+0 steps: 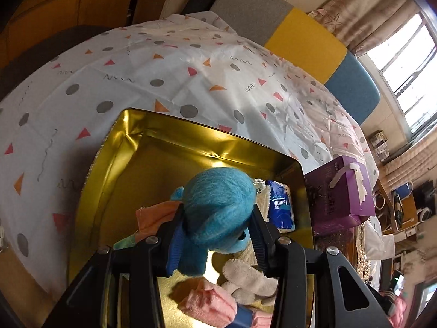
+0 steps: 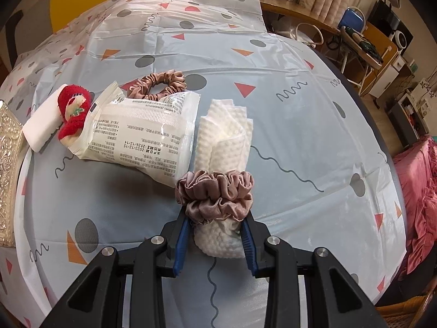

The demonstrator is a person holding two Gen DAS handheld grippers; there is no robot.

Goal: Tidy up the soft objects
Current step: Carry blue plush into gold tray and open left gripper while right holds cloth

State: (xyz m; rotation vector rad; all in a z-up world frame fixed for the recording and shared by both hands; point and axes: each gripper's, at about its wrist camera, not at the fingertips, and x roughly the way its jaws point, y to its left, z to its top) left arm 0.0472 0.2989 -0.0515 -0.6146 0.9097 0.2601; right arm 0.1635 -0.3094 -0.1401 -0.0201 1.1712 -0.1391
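left gripper (image 1: 218, 235) clamps blue felt toy (image 1: 215, 213) | hangs over gold tin (image 1: 114, 147), near its right wall | right gripper (image 2: 215, 242) pinches scrunchie-banded cloth roll (image 2: 221, 164) on tablecloth, long axis pointing away | left nearer tin

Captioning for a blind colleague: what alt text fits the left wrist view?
The left gripper holds a blue felt toy above an open gold tin on a patterned tablecloth. Inside lie a tissue pack, pink cloth and a white plush.

Left tool (image 1: 215, 235), right tool (image 2: 215, 235): black frames, blue pads, silver screws.
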